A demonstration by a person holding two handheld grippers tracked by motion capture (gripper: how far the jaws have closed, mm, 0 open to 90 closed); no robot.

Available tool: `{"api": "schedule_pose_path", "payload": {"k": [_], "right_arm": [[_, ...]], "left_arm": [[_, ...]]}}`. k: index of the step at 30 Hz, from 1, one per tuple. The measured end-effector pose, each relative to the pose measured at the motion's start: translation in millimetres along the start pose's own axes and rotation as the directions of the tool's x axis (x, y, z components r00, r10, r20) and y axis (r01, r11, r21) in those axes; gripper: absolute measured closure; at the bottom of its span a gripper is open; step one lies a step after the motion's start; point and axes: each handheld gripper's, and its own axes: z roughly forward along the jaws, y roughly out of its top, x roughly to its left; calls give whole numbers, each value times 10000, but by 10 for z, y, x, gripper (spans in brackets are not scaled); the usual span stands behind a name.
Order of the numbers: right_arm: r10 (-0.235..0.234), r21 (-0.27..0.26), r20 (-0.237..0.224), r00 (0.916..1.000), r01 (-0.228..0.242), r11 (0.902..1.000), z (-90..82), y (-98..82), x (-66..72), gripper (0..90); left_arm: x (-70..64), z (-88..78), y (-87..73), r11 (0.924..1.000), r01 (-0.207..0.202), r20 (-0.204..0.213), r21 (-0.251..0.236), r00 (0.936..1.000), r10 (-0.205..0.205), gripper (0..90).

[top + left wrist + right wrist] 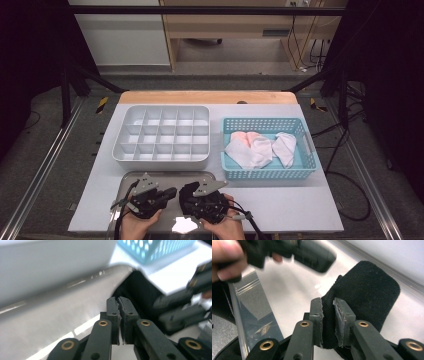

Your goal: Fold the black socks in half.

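High view: we see two hands at the near edge of the white table (300, 210), each holding a black tool. Our left tool (167, 194) and our right tool (184, 192) meet over a shiny metal tray (131, 176). A dark sock (189, 196) sits bunched between them on the tray. Beyond lie a white compartment organizer (161, 136) and, to its right, a blue basket (270, 172) containing pale socks (260, 149).

Left gripper view: we look along the left tool (118, 302), whose jaws stand almost together, a thin slit showing between the worn pads and nothing caught there. The black sock (141, 293) lies just beyond the tips on the metal tray (62, 312), its far side running to the tray's rim. The right tool (185, 305) shows blurred at the right edge. The organizer wall (50, 262) and the basket (155, 248) stand behind.

Right gripper view: we find the right tool (327, 303) closed on a fold of the black sock (367, 290), the fabric pinched between its two pads, while the rest of the sock spreads over the tray (294, 295). The left tool (312, 255) and the hand (224, 257) holding it blur across the top left.
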Motion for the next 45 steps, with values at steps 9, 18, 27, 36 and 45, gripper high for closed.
{"api": "schedule_pose_path", "payload": {"k": [9, 18, 27, 36, 45], "right_arm": [[-168, 66, 60, 9998, 168, 9998, 63, 3, 35, 761], [-335, 155, 18, 9994, 334, 9993, 27, -4, 60, 740], [-218, 237, 237, 9995, 213, 9995, -130, -48, 0, 709], [153, -560, 477, 9987, -126, 9984, -381, -21, -46, 677], [448, 16, 459, 9979, -449, 9990, -300, -174, -34, 790]], "left_arm": [[-116, 198, 209, 9983, -576, 177, -92, 9982, 578, 583], [-38, 290, 133, 9983, -303, 35, 497, 9995, 302, 554], [-21, 155, -68, 9989, 166, 99, 443, 9998, -171, 544], [-153, 115, -204, 9991, 183, -33, 391, 9998, -182, 501], [-193, 98, -270, 9992, 195, -69, 338, 9998, -193, 453]]}}
